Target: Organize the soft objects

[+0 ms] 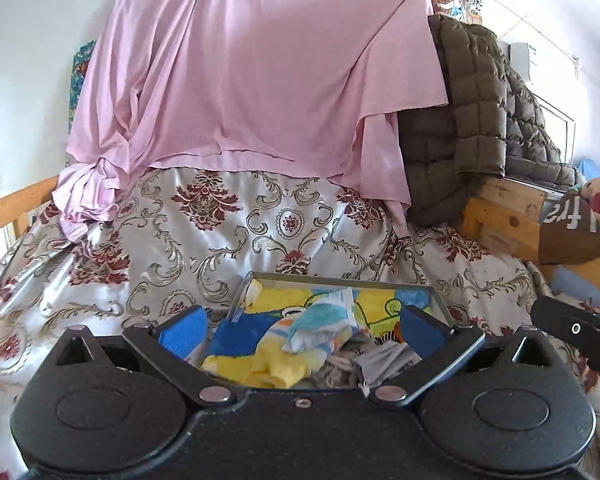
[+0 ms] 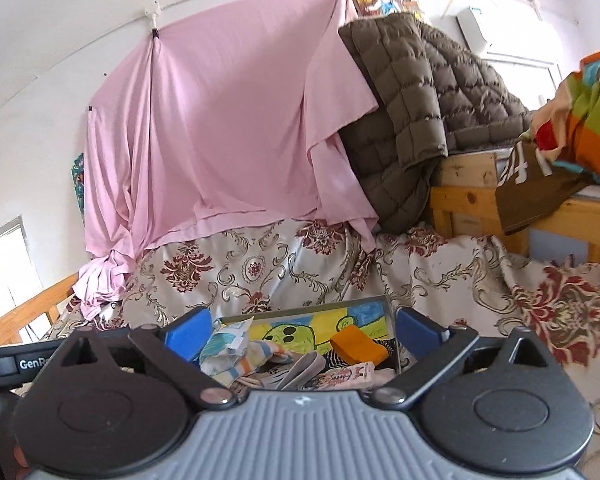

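Socks [image 1: 320, 328] and other small soft pieces lie heaped in a clear box [image 1: 340, 280] that sits on the bed, on a silky bedspread [image 1: 220, 224] with dark red flowers and grey scrolls. The box has a bright cartoon picture in yellow, blue and green on the inside. From my left side I see a striped sock in pale blue, white and orange lying on top, with a yellow cloth [image 1: 268, 368] under it and some grey striped pieces to its right.

My left tongs [image 1: 300, 330] stand wide open just in front of the box, with nothing between the blue pads [image 1: 184, 334]. My right tongs [image 2: 302, 334] are spread just as wide and hold nothing either; between their blue pads [image 2: 190, 334] I look into the same box, where an orange folded piece [image 2: 356, 346] rests against the cartoon side, well right of the striped sock [image 2: 232, 350]. A black-and-white striped piece and a pale pink one lie below the orange one.

Part of my other tool [image 1: 576, 328] shows at the right edge of the left view.

Behind the bed a pink sheet [image 2: 228, 128] hangs from the wall and bunches up at its lower left. A brown quilted jacket [image 2: 404, 120] is draped over a wooden frame [image 2: 468, 200] to the right, beside a brown shirt [image 2: 528, 196] with white lettering.
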`<state>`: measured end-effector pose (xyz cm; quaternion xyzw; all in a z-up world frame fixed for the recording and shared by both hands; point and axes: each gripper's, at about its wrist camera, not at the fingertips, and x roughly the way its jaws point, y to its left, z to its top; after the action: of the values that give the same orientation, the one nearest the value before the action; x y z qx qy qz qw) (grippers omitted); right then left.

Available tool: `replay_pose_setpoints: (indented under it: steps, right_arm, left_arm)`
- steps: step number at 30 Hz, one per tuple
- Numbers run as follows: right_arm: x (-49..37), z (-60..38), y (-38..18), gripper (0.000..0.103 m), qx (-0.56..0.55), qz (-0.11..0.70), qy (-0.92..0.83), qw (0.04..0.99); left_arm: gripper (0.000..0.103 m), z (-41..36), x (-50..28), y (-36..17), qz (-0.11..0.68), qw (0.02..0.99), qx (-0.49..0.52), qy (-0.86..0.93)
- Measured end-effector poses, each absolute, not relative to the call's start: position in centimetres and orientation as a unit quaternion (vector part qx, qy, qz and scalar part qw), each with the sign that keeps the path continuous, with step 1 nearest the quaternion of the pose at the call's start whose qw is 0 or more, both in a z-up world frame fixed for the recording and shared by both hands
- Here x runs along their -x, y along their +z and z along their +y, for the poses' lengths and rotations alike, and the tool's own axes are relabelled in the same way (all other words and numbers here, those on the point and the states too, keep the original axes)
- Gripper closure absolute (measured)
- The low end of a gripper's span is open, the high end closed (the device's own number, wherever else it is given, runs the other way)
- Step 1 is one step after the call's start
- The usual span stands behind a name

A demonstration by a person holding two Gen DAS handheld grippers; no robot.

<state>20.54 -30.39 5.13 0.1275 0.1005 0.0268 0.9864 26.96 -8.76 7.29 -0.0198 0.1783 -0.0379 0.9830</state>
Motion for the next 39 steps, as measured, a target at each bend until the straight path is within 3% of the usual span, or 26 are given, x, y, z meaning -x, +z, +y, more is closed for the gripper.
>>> replay_pose_setpoints:
  steps: [22,39]
  right_arm:
    - [-11.0,-28.0,3.0,0.0,-0.105,0.107,0.028,0.988]
    - [-7.7,-26.9,2.3,0.0,-0.087,0.119,0.022,0.989]
  left_arm:
    - [0.001,-5.7,-13.6,5.3,0.152,0.987,0.043,-0.002]
    - [0.001,-3.4,-9.0,2.9,0.16,0.986,0.039,0.007]
